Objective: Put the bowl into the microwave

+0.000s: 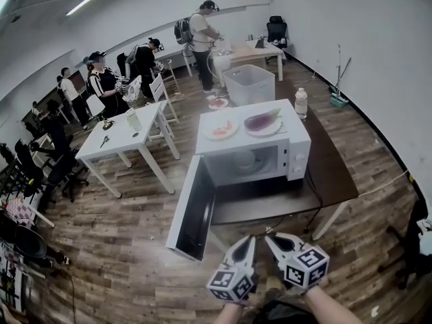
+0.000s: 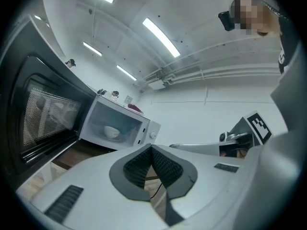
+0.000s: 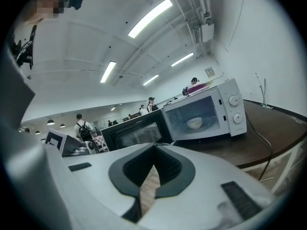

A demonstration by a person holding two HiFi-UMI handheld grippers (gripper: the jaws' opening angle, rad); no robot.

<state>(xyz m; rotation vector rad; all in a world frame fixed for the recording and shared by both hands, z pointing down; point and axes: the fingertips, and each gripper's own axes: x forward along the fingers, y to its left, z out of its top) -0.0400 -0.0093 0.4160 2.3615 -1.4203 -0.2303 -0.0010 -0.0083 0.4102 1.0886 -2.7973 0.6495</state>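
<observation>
A white bowl [image 1: 244,159] sits inside the white microwave [image 1: 297,147], whose door [image 1: 192,211] hangs wide open to the left. The bowl [image 2: 112,132] shows through the opening in the left gripper view, and the bowl [image 3: 194,123] shows again in the right gripper view. Both grippers are held low in front of the table, well short of the microwave. My left gripper [image 1: 250,241] [image 2: 151,148] is shut with nothing in it. My right gripper [image 1: 270,239] [image 3: 154,147] is shut and empty too.
On the microwave's top lie a plate with an eggplant [image 1: 263,121] and a plate of red slices [image 1: 221,129]. A bottle [image 1: 301,103] stands on the dark table [image 1: 334,174] behind it. A white table [image 1: 125,137], a white bin [image 1: 248,83] and several people are farther back.
</observation>
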